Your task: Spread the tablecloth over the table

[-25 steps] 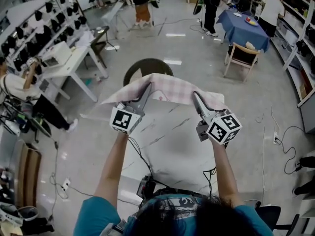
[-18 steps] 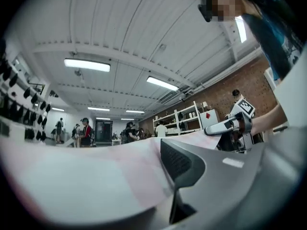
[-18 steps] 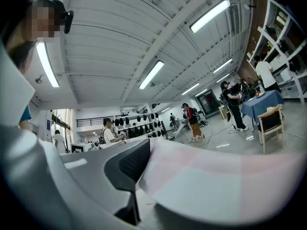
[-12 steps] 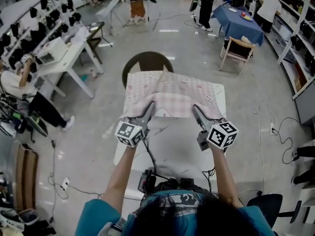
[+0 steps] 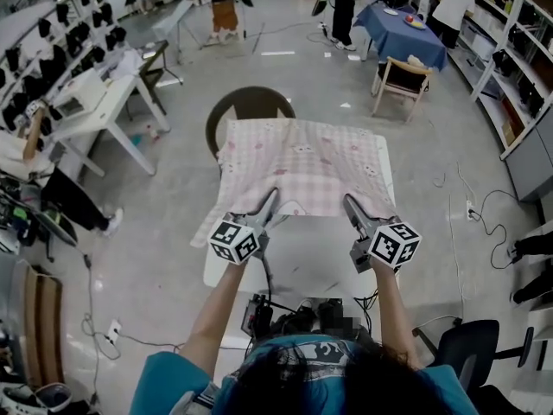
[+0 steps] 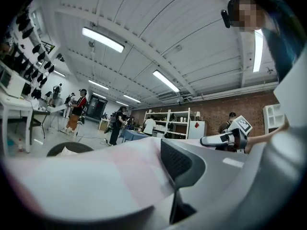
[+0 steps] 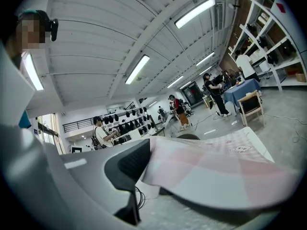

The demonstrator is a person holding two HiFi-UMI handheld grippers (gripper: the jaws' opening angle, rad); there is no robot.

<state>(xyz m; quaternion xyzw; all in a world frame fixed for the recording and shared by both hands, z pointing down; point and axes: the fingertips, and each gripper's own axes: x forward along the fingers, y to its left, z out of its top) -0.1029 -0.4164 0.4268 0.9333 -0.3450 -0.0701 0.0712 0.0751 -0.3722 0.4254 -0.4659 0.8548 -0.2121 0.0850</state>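
Note:
A pink checked tablecloth (image 5: 302, 167) lies flat over the far part of the white marble table (image 5: 307, 249) and hangs off its far-left corner. My left gripper (image 5: 270, 200) is shut on the cloth's near edge towards the left. My right gripper (image 5: 349, 204) is shut on the same edge towards the right. In the left gripper view the pink cloth (image 6: 110, 176) fills the space between the jaws, and the right gripper (image 6: 230, 138) shows beyond it. The right gripper view shows the cloth (image 7: 216, 171) pinched low between its jaws and stretching away over the table.
A dark round stool (image 5: 249, 106) stands at the table's far end. A white desk (image 5: 99, 102) is at the left, a wooden chair (image 5: 402, 80) and a blue-covered table (image 5: 402, 33) at the far right. Cables lie on the floor at the right. A black chair (image 5: 467, 344) is near my right side.
Both grippers have come down and back towards me with the cloth. The cloth, held up in the air before, now lies spread on the table's far part.

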